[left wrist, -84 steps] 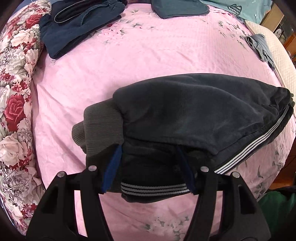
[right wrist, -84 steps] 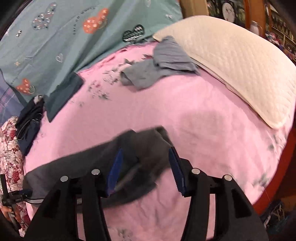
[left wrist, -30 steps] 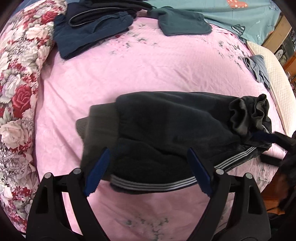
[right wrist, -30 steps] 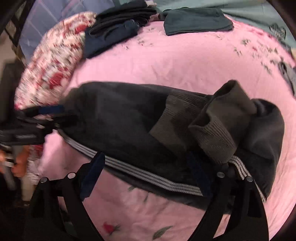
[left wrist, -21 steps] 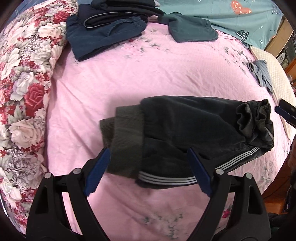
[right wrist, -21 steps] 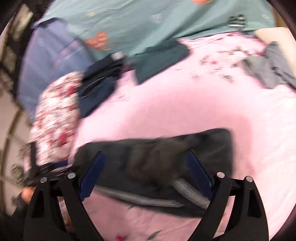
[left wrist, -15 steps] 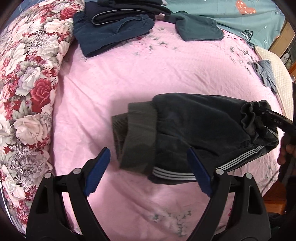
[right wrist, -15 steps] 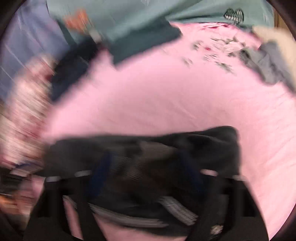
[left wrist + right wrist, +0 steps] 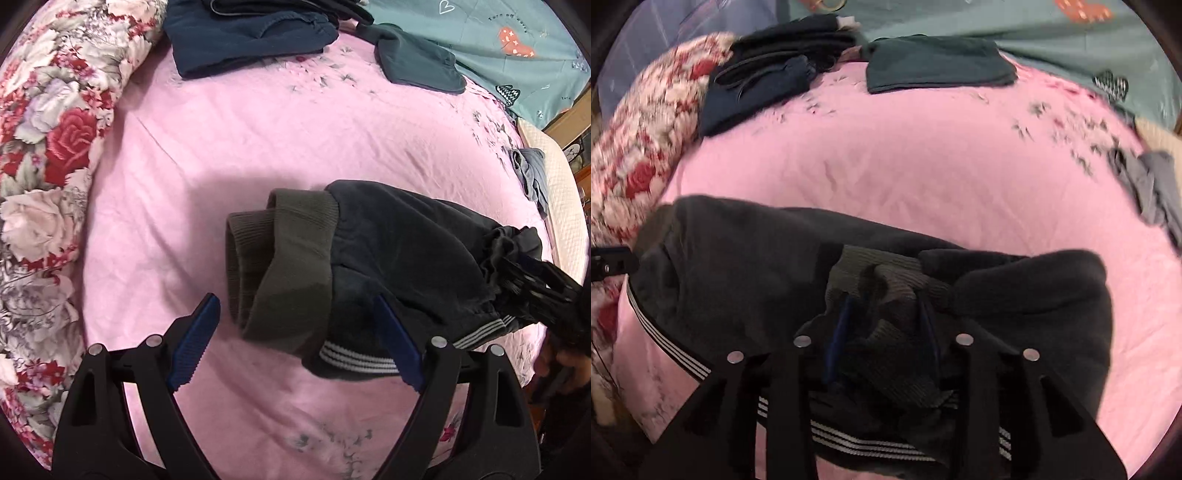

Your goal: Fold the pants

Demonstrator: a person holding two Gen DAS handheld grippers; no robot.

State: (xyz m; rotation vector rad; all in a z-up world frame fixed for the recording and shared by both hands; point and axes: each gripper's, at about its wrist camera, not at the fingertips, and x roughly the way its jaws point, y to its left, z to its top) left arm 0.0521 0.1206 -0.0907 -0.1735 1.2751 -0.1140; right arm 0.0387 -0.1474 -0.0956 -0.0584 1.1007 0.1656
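My left gripper (image 9: 295, 341) spread wide, empty, pants (image 9: 388, 258) just ahead. My right gripper (image 9: 882, 321) clamped on pants' ribbed cuff (image 9: 886, 288).

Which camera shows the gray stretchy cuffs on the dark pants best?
The left wrist view: both ribbed cuffs lie in the open at the left end of the dark pants. In the right wrist view the cuffs are bunched and partly hidden behind the right gripper.

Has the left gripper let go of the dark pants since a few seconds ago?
Yes. The left gripper is now open and drawn back from the dark pants, which lie on the pink sheet; earlier its fingers were in the fabric.
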